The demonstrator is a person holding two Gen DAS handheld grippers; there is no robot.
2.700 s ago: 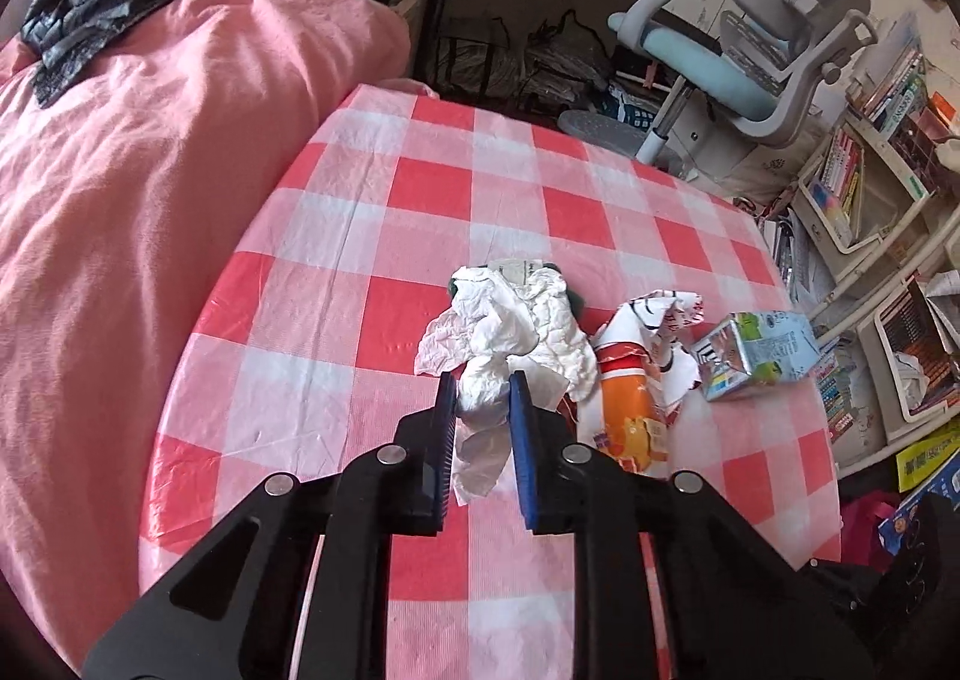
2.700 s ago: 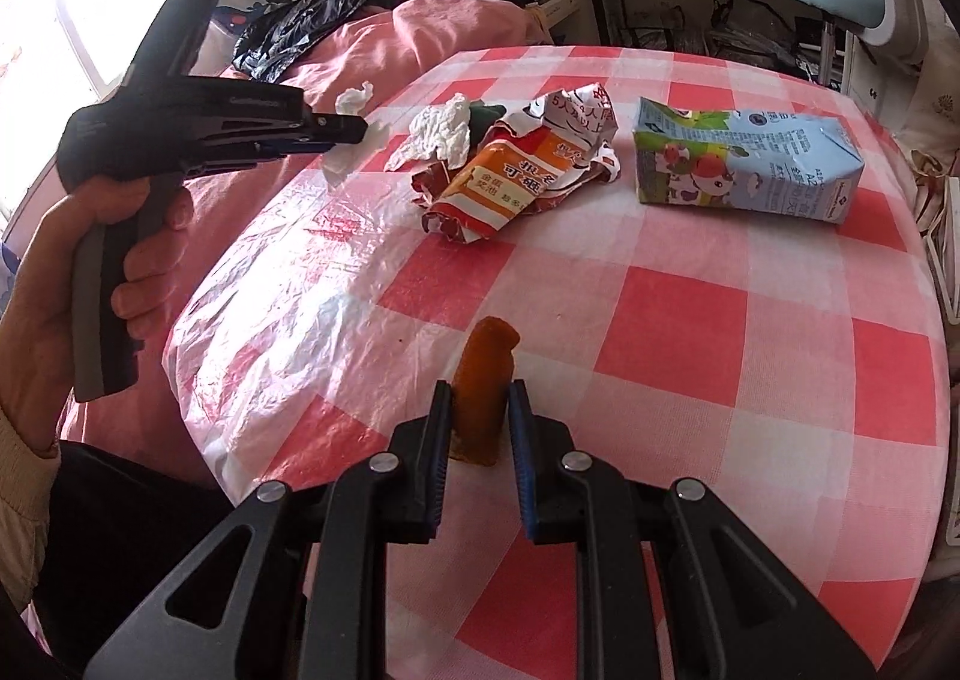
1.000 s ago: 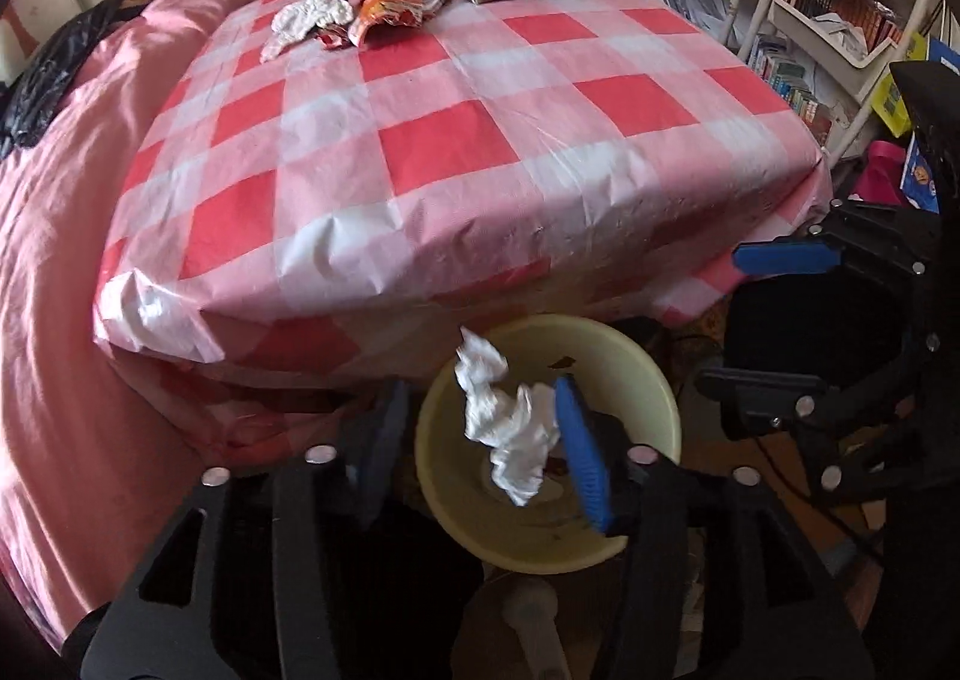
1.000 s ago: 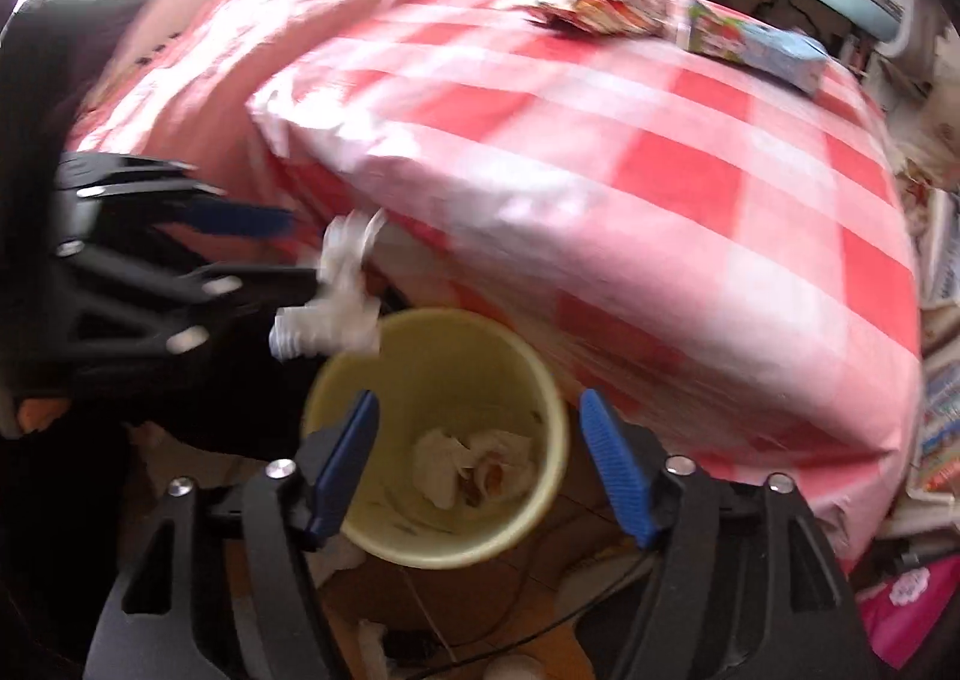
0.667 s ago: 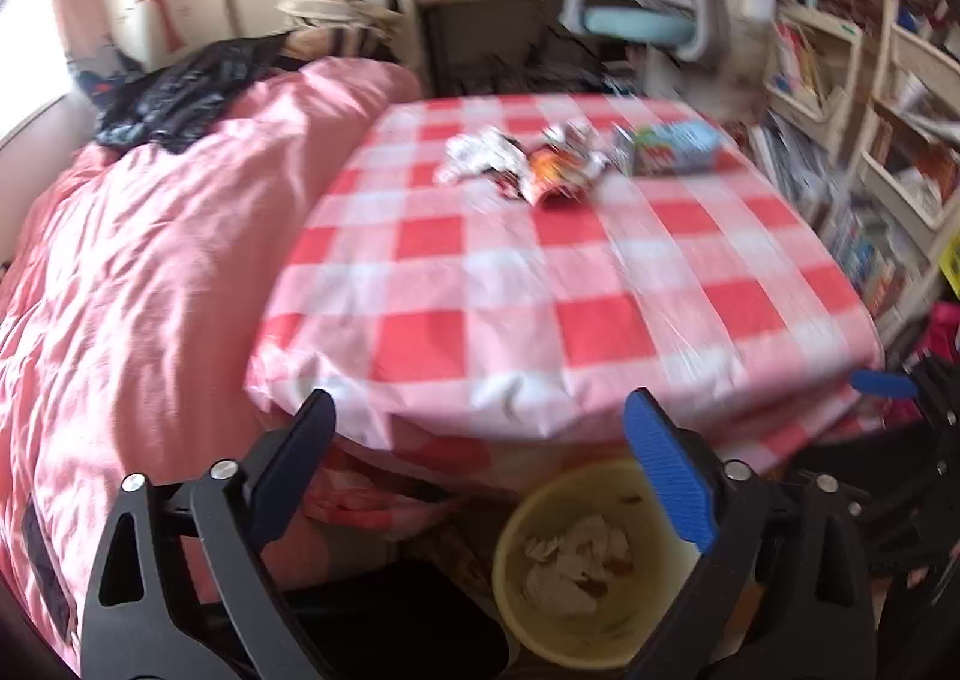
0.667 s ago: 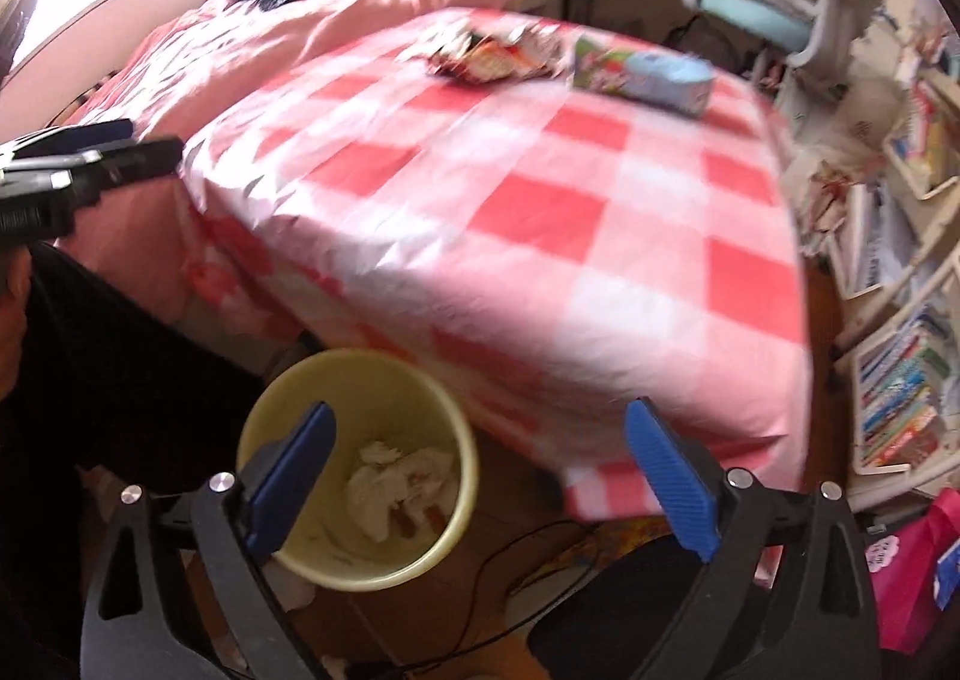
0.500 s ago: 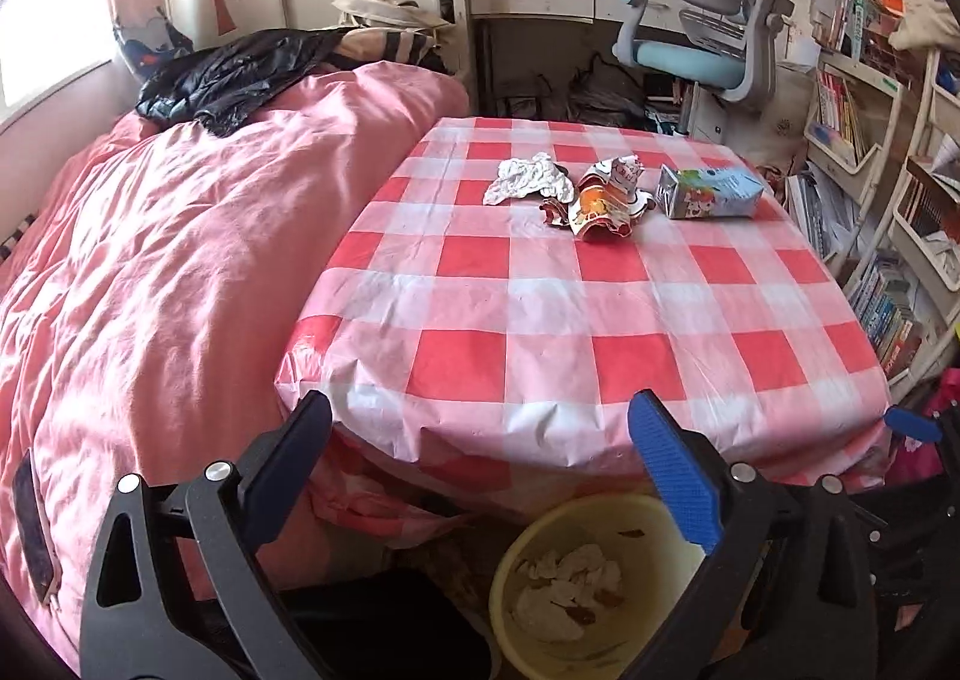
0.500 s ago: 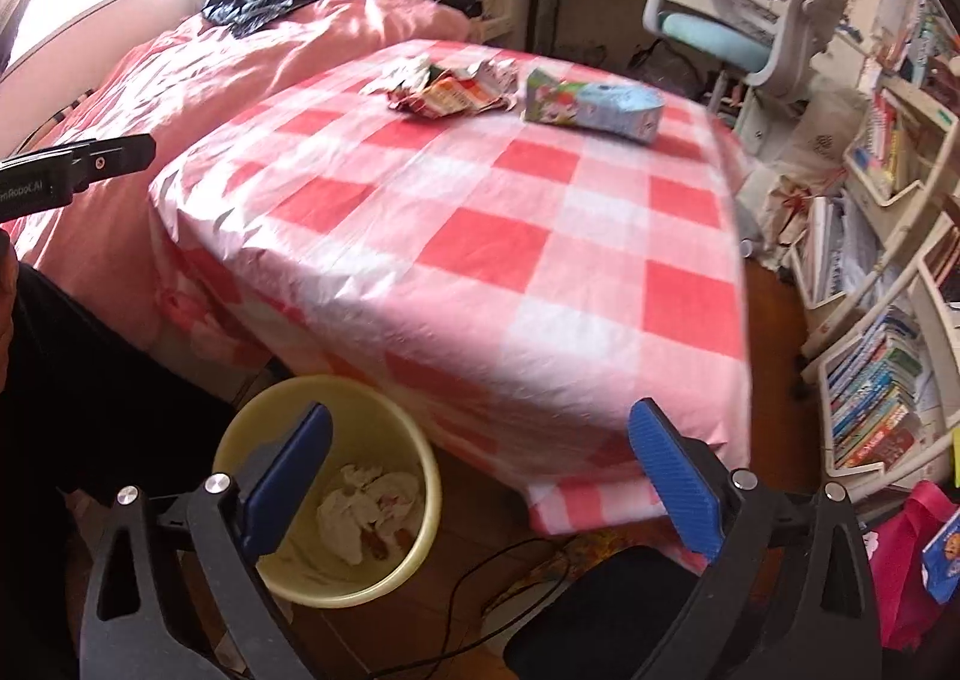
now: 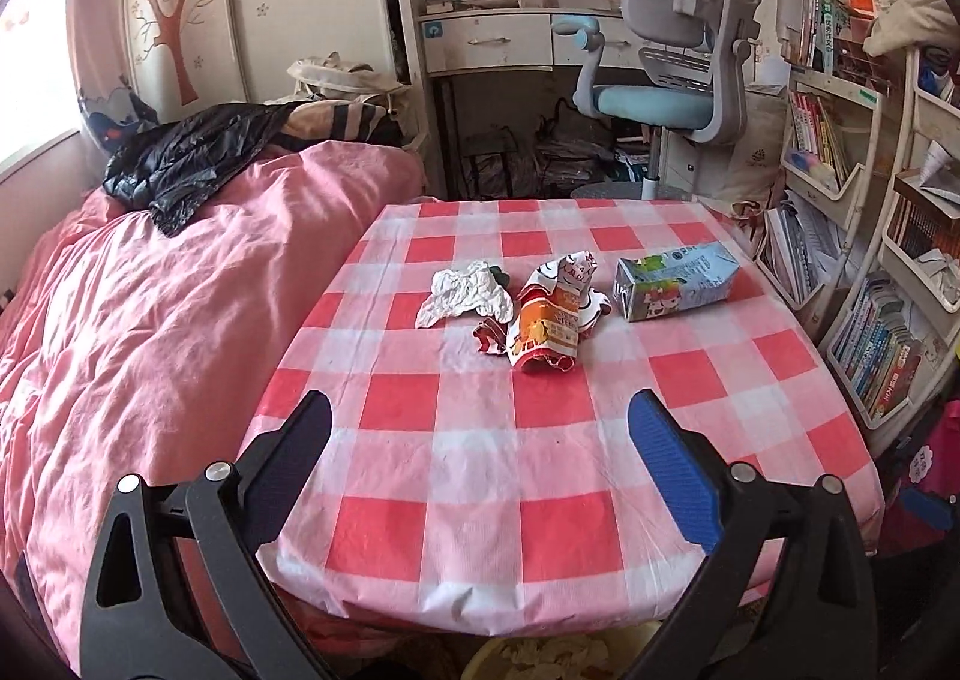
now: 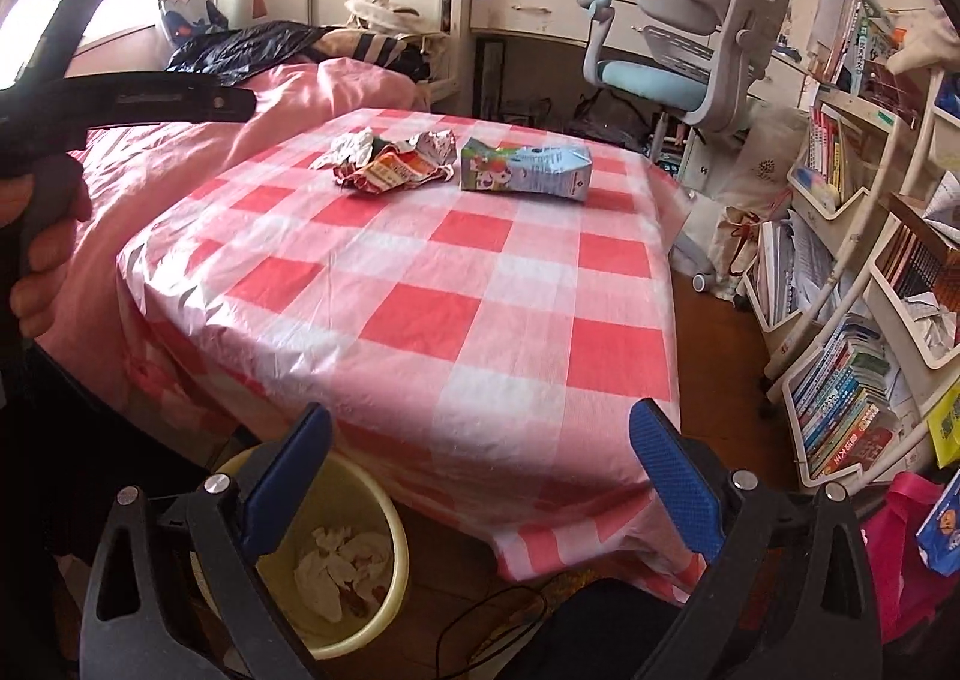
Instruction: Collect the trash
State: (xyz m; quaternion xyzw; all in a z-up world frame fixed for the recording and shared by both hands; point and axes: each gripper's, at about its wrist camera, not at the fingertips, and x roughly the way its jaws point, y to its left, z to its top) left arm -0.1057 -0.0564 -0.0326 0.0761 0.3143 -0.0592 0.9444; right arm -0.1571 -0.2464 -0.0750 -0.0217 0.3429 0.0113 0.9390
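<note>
trash is split between two places: three pieces lie on the far half of the table [image 9: 456,458], which is covered by a red-and-white checked cloth, and more sits in a yellow bin [image 10: 384,554] on the floor at the table's near edge. on the table, a crumpled white tissue [image 9: 465,293] lies on the left with something small and dark green peeking out behind it, a crumpled orange-and-red snack wrapper [image 9: 549,317] touches it in the middle, and a milk carton [image 9: 675,287] lies on its side just to the right of the wrapper.

the left gripper [image 9: 480,440] hangs over the near part of the table, jaws spread wide with nothing between them. the right gripper [image 10: 480,452] hangs beside the table's near edge, jaws equally wide and empty, its left finger [image 10: 282,476] in front of the bin. inside the bin are crumpled white tissues [image 10: 339,566]. in the right wrist view a hand [image 10: 42,254] grips the handle of the left gripper at the left edge. a pink duvet [image 9: 150,320] lies left of the table, with a black garment [image 9: 180,158] at its far end, and a grey-and-blue desk chair [image 9: 678,74] stands beyond the table.
</note>
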